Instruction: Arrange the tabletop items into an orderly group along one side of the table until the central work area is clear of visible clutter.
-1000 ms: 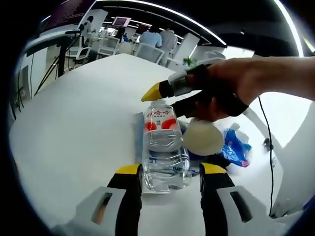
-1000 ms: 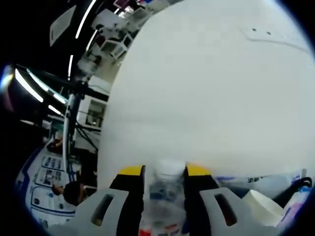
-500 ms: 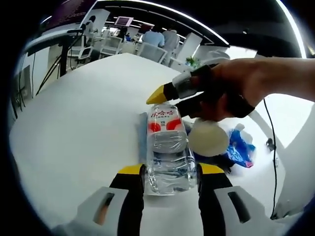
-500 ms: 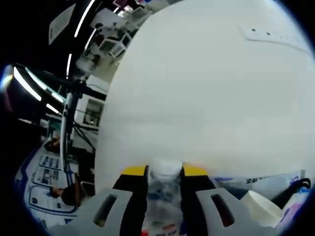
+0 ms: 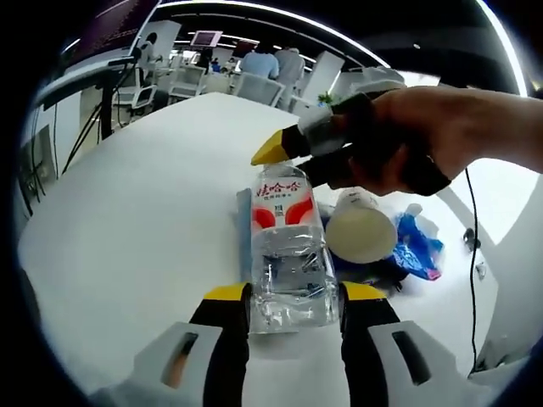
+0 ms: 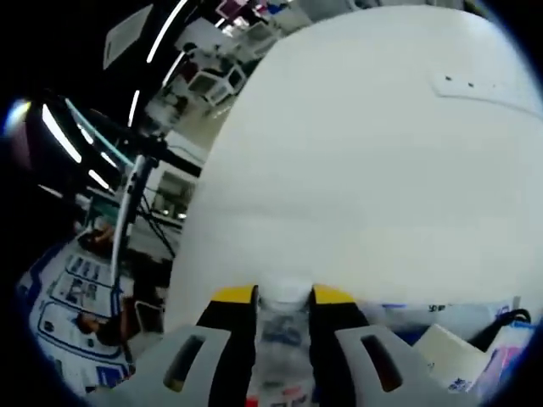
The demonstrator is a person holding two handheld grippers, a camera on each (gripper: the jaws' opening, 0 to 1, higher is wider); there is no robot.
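My left gripper [image 5: 290, 297] has its two yellow-tipped jaws pressed against the base end of the clear plastic water bottle with a red-and-white label [image 5: 287, 246], one jaw on each side. The bottle's long axis runs straight ahead from this gripper, in line with the jaws, base nearest me and cap end farthest.

My right gripper [image 6: 283, 294] is clamped on the far end of the same bottle [image 6: 282, 326]: its jaws close on the neck just below the white cap [image 6: 285, 291]. In the left gripper view it enters from the right, held in my hand [image 5: 441, 136], its yellow tip above the label.

The bottle is thus held at both ends, spanning the two grippers, above the white table [image 5: 144, 203]. It points away from the left gripper and back toward the right.

Just to the right of the bottle lie a round cream-white lid or bowl [image 5: 361, 235] and a crumpled blue plastic bag [image 5: 417, 253], near but apart from my left jaws. I judge the next move turns on keeping both grips aligned along this axis.
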